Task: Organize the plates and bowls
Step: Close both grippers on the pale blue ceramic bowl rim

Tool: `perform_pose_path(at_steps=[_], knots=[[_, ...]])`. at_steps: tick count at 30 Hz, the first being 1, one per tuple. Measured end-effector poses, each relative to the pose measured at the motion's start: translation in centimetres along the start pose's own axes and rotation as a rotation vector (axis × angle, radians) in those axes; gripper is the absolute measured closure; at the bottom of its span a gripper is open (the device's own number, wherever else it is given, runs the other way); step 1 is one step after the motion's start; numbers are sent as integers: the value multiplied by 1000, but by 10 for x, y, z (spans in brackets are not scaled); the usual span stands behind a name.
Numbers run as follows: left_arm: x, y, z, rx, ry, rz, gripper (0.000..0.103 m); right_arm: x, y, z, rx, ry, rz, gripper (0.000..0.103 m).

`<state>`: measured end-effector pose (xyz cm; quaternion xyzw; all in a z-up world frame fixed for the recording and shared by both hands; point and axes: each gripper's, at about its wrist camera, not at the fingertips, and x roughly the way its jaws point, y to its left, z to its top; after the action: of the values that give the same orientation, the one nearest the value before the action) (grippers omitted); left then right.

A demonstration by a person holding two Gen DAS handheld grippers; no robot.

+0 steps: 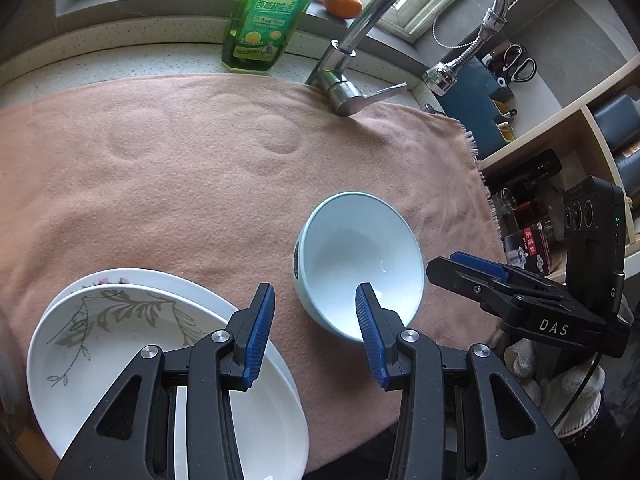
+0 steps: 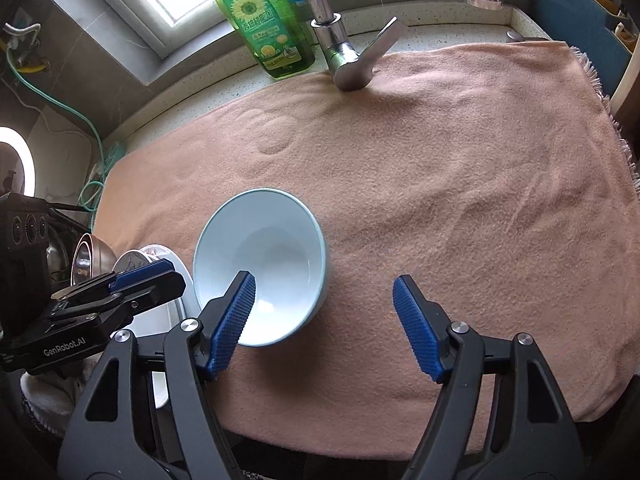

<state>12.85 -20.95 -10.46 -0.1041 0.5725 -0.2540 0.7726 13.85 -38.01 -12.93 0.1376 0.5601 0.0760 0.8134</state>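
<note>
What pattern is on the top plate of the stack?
Grey-brown leafy vine sprigs on the white top plate; clearest in the left wrist view.

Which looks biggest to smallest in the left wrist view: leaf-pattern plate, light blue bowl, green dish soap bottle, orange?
1. leaf-pattern plate, though it's nearest the camera
2. light blue bowl
3. green dish soap bottle
4. orange, farthest away

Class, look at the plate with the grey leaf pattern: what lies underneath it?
Under the leaf-patterned plate lies a second white plate, its rim carrying a small pink flower print. Most of that lower plate is covered, so its full pattern cannot be seen.
</note>
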Motion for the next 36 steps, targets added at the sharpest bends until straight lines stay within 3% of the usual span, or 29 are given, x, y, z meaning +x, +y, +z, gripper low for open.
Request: perform_pose_path(at_steps=[7,13,15,18,28,36], knots=[[11,2,4,-19,18,-8,66,14,-9,0,28,47,30,60],[18,3,5,-16,31,-3,85,22,-9,-1,31,67,42,74],[20,2,5,-6,35,2,86,24,-8,-1,35,73,46,83],[20,0,6,1,34,3,89,26,-7,-1,39,78,53,89],[17,1,4,-8,26,3,89,20,3,3,27,68,36,91],[-10,3,3,-18,-37,-9,89,2,22,7,8,39,54,91]])
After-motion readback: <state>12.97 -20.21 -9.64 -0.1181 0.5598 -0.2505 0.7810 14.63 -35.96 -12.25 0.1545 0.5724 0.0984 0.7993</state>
